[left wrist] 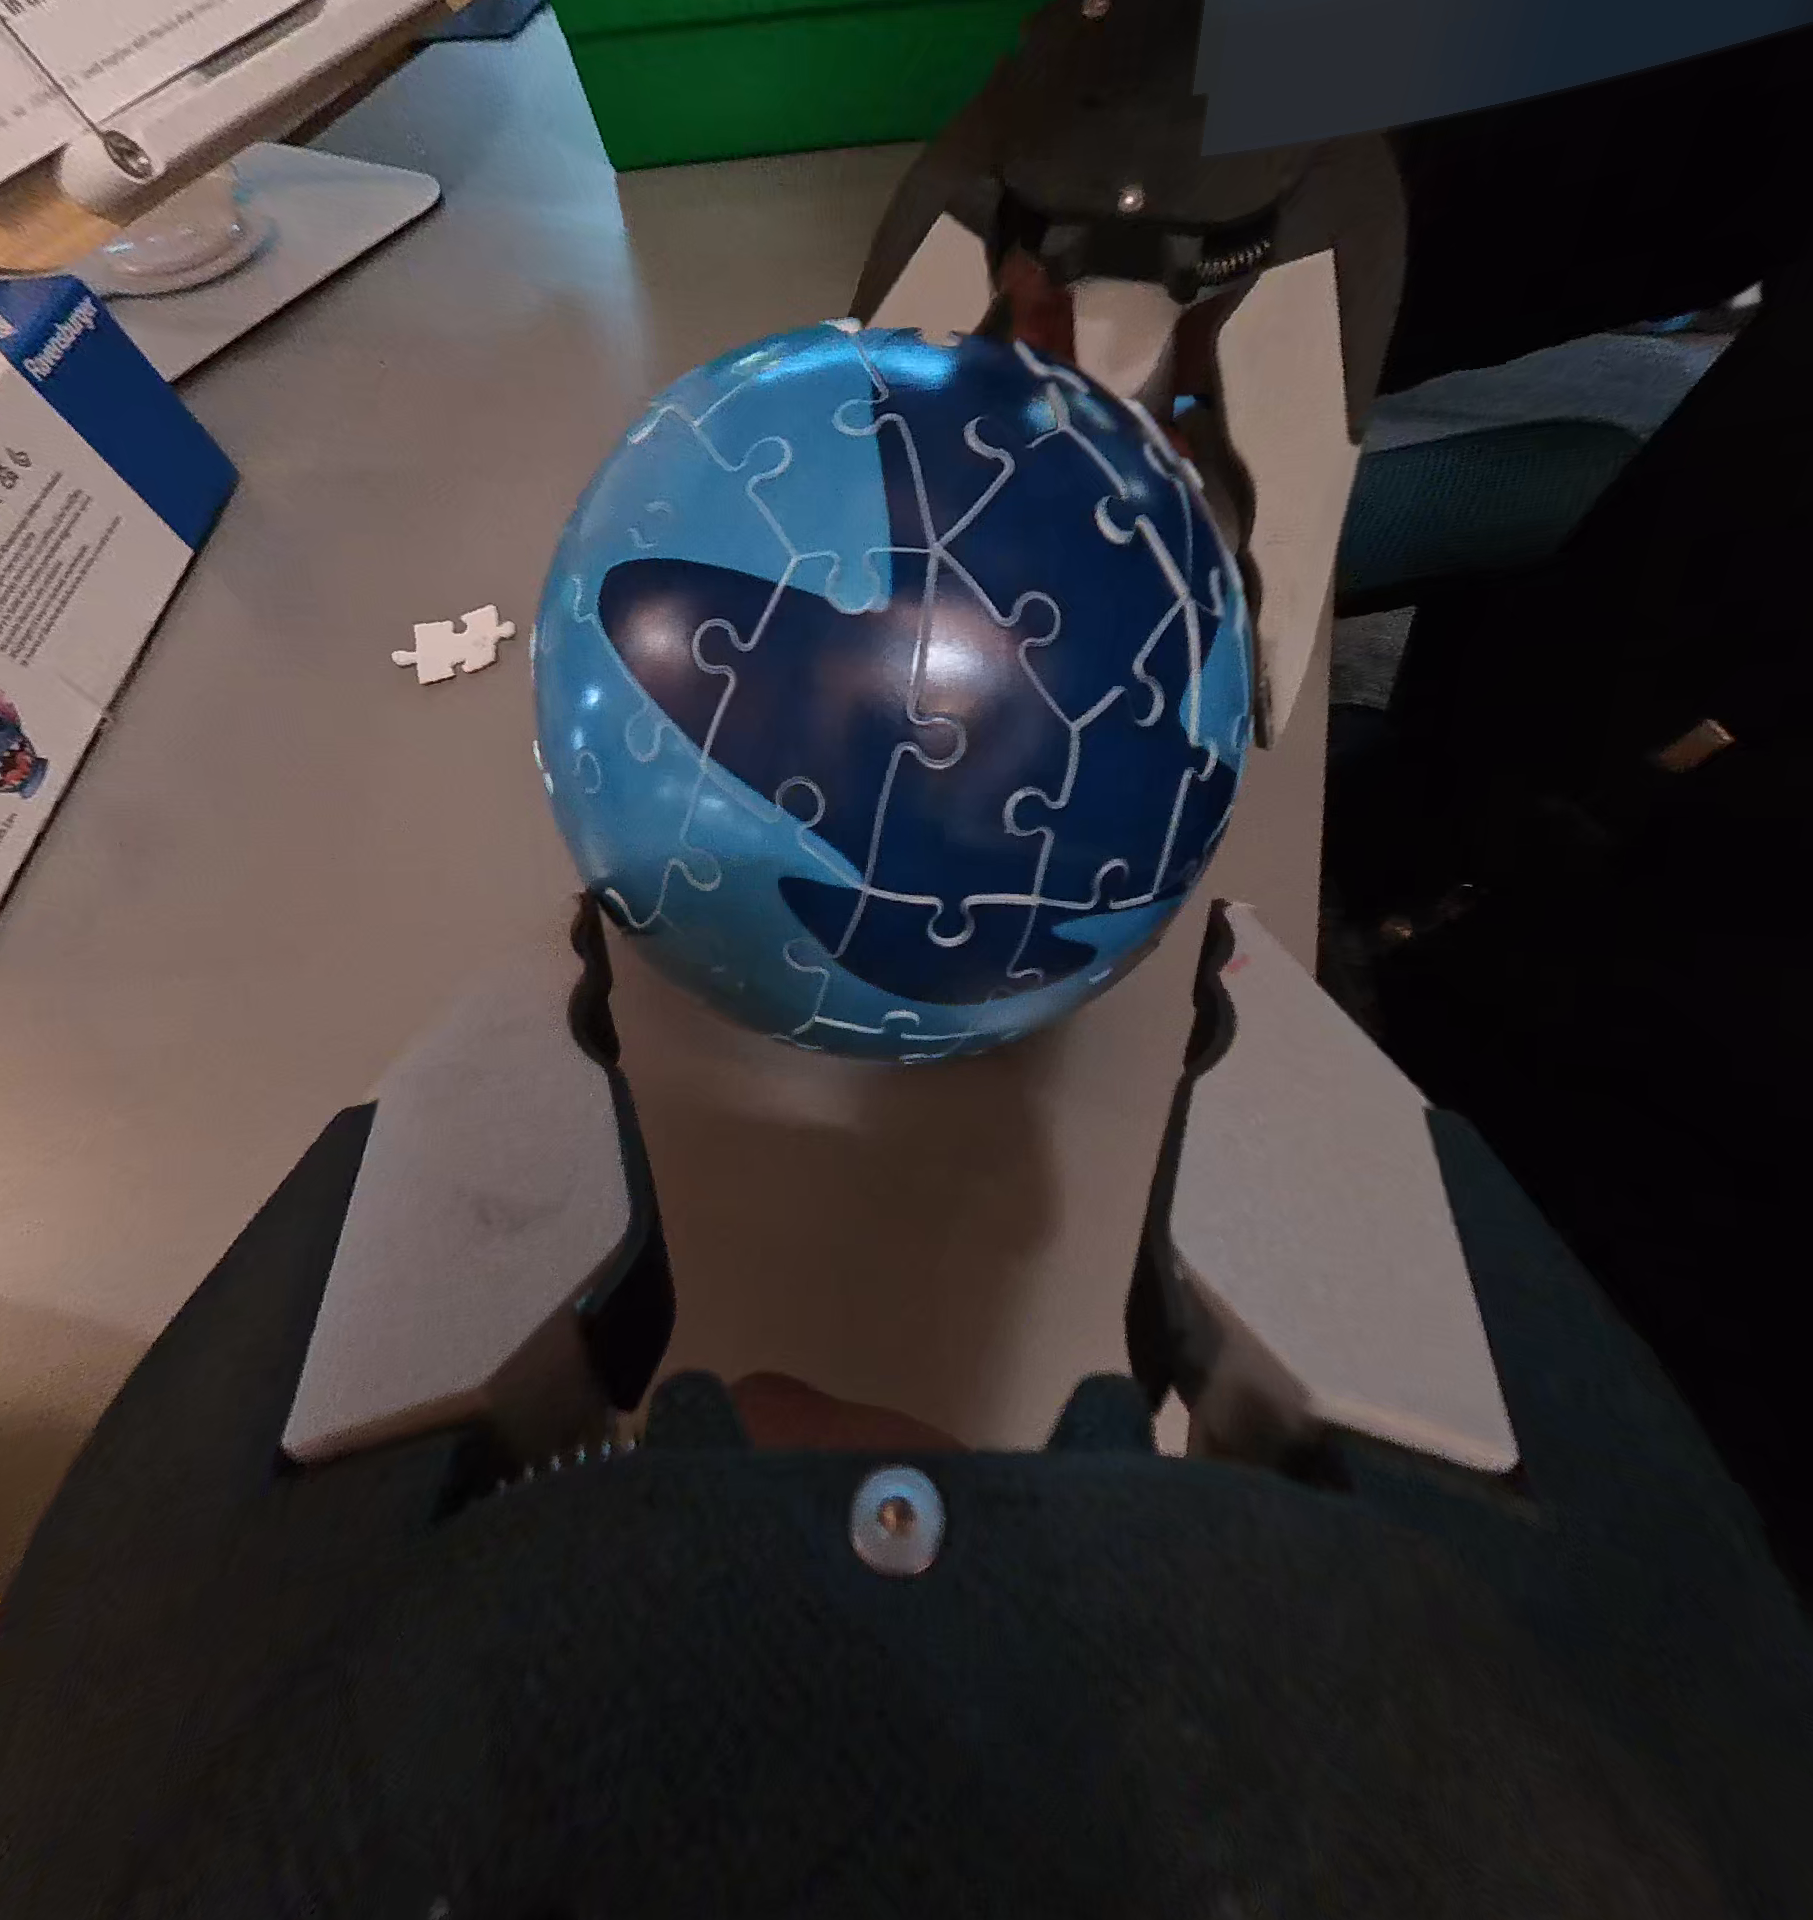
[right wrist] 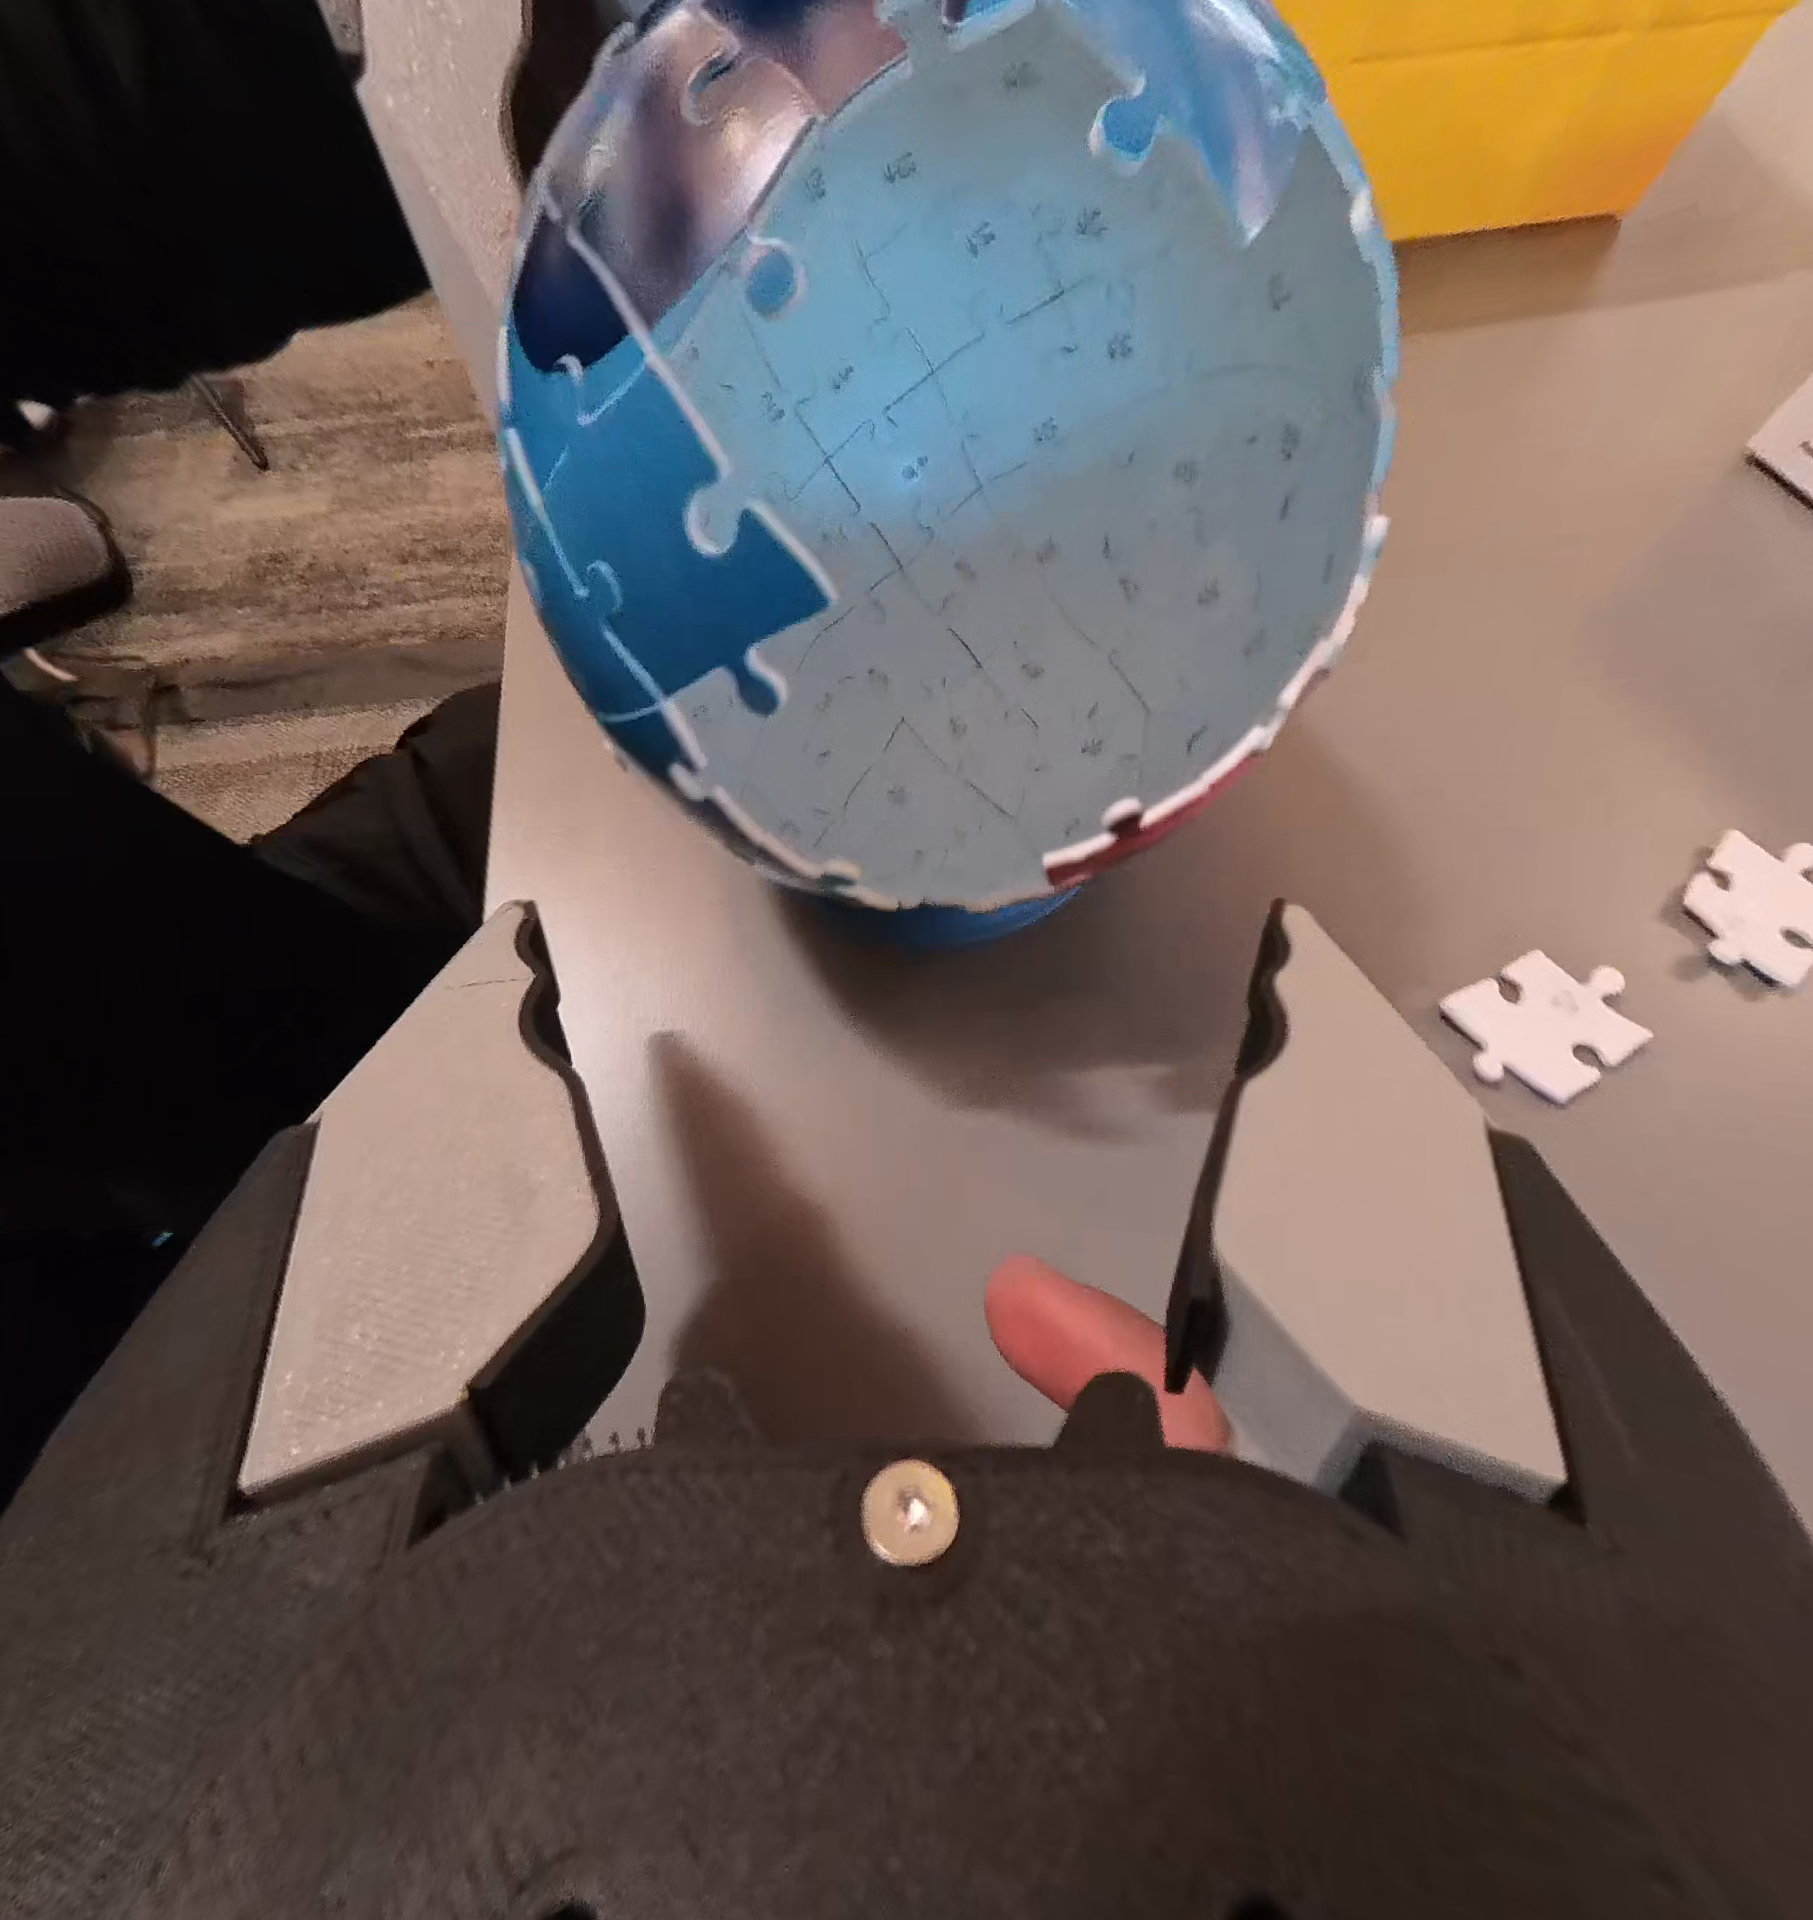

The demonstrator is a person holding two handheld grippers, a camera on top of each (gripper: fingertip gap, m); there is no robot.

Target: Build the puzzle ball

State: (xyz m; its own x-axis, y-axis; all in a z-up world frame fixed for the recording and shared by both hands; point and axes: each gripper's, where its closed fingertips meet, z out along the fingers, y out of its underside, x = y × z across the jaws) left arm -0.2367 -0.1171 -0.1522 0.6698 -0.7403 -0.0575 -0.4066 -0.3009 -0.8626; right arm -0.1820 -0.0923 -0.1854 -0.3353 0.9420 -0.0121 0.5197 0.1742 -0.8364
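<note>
Puzzle ball (left wrist: 891,686) sits beyond both grippers' parted fingers (right wrist: 528,997).

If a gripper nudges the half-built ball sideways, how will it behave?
The ball is probably light: the right wrist view shows a hollow, thin shell. It's round with a glossy skin, so it likely rolls or slips easily. The open edge ends in unsupported tabs, so a push there may flex it or pop pieces.

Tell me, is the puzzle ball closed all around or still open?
Still open. The puzzle ball has a wide gap on one side, and its pale inner surface shows through.
</note>
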